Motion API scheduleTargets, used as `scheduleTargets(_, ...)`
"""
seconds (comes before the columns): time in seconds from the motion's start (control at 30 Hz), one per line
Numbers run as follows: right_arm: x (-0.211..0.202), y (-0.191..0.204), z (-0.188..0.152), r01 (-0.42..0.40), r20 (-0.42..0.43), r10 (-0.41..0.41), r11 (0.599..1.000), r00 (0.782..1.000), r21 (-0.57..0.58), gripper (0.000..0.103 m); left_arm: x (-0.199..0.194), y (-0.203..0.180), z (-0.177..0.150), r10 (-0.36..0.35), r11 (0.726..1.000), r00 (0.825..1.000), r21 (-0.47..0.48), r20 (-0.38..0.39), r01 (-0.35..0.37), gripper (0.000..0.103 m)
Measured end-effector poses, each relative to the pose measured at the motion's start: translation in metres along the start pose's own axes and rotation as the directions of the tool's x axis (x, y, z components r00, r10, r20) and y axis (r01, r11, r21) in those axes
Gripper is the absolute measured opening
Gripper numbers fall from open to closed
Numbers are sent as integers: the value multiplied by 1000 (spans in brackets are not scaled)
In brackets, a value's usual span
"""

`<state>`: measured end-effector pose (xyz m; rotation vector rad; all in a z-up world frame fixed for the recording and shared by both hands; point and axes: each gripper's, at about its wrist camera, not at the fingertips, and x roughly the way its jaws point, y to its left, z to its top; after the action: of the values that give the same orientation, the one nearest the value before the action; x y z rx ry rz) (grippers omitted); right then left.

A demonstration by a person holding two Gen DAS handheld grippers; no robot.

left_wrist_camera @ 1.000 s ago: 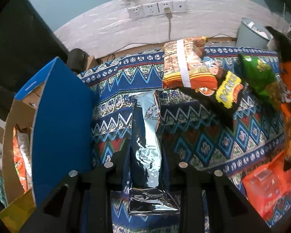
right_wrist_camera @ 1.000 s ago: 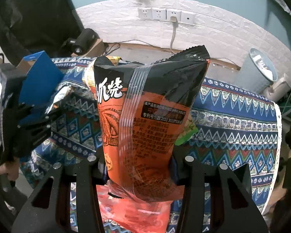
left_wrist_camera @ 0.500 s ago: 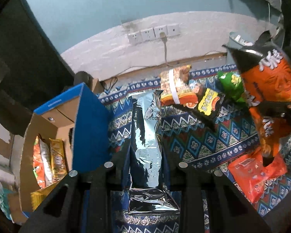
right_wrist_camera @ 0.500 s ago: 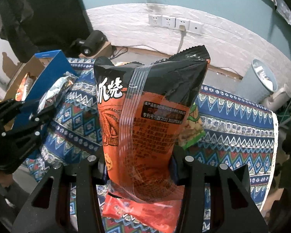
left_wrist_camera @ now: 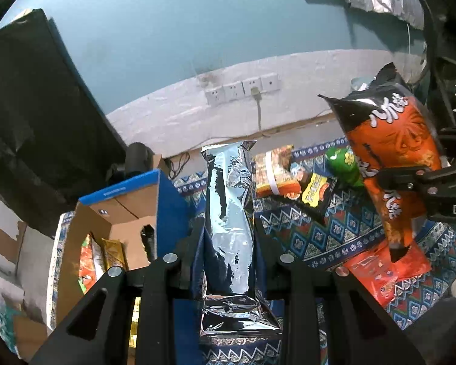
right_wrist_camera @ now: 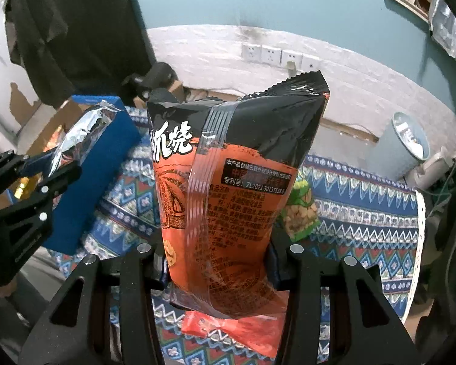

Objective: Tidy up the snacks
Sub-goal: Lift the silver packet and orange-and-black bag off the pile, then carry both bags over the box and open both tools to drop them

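Two tools are each gripping a snack above the counter point(left_wrist_camera: 328, 237), which is wearing a blue patterned cloth. The left tool point(left_wrist_camera: 228, 243) is clenching a silver foil packet point(left_wrist_camera: 229, 228) near its lower end, and the packet is standing upright just beside the blue cardboard box point(left_wrist_camera: 164, 210), where other snacks are already lying inside. The right tool point(right_wrist_camera: 215, 255) is grasping an orange and black chip bag point(right_wrist_camera: 228, 188) in the air. A green snack bag point(right_wrist_camera: 299, 216) and a red packet point(right_wrist_camera: 228, 331) are lying on the cloth below it.
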<state>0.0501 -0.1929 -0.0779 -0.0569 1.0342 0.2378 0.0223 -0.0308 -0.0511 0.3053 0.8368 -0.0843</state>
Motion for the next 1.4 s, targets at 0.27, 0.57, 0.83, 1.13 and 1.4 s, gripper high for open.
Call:
scheduleTargets(0.27,-13,19,21,-22,41,23,999,999,-29,46,-22,23,10,30,999,998,-16,59,-29,29)
scheduleTargets(0.57,-15,54,51,-43,71,49,995,996,-86,46,-38,63,11,44,996,995,-81,95,-37,29)
scheduleTargets(0.83,-5,96,79,-74,78,86,987,993,-142,46,-35,103,0,93,988,992,-133,82,-81,29)
scheduleTargets(1.13,9,150,106,-114,68,130,972,989,-208,46,-28,147,-22,142,971,989,-201,38,-131,29)
scheduleTargets(1.4,28,193,124,-151,46,169,953,985,-264,46,-16,183,-38,185,951,983,-250,-10,-182,29)
